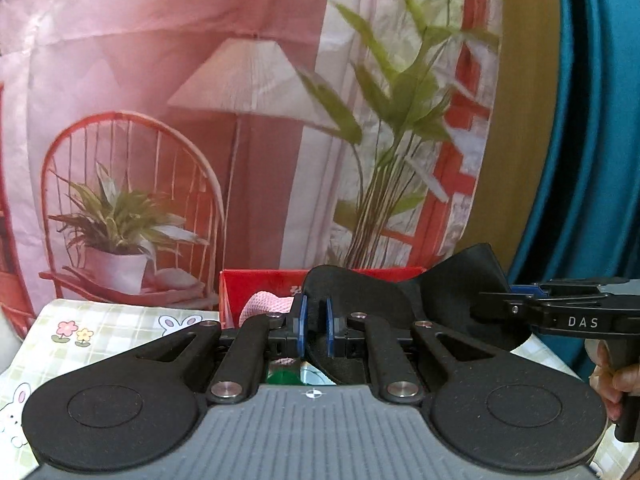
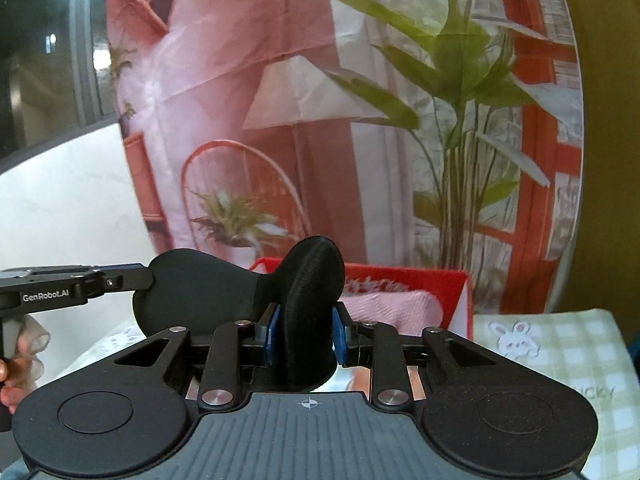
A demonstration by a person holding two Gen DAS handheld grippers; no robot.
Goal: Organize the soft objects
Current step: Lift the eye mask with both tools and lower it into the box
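A black eye mask (image 2: 308, 300) is hanging stretched between both tools above the bench (image 1: 120, 328). The left tool (image 1: 316, 324) is pinching one end tight; the right tool (image 2: 304, 336) is gripping the other end, folded thick between its blue pads. Just beyond it, a red box (image 2: 440, 284) holding a pink knitted cloth (image 2: 392, 304) is standing against a printed backdrop (image 1: 200, 120). A checked bunny tablecloth (image 2: 560, 352) is lying bare on either side.

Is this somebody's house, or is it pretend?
Probably a room at home, partly pretend: the lamp and chair are only printed on a hanging cloth. The real things are a bunny tablecloth and a red box.
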